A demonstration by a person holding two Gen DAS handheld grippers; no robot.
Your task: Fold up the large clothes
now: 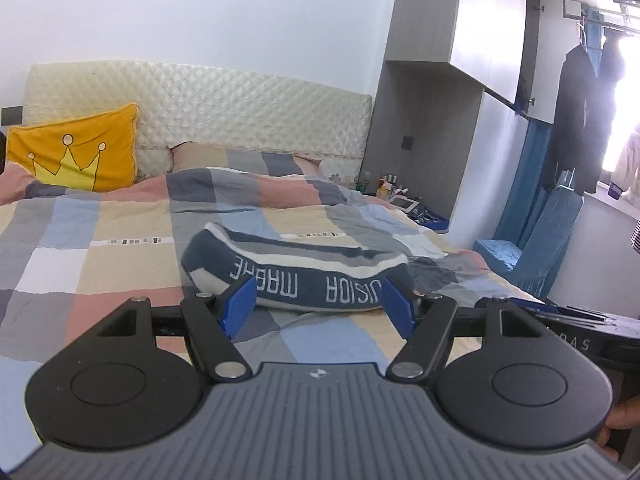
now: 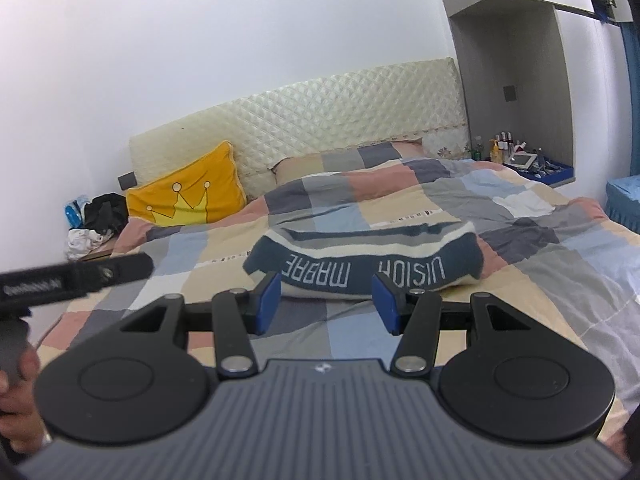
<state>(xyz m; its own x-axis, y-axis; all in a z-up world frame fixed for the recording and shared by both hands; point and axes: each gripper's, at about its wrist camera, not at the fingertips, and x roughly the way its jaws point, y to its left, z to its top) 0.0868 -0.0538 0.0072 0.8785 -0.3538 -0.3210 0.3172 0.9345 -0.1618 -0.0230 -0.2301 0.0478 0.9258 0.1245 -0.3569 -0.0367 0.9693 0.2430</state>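
Navy knit with white and grey stripes and white lettering, the folded sweater lies in a compact bundle on the checked bedspread, near the foot of the bed. Just short of it, the left gripper stands wide apart with nothing between its blue pads. Beside it, the right gripper is about half open, likewise empty. A yellow crown pillow leans against the quilted headboard.

A checked bed carries a folded striped sweater and yellow cushion.
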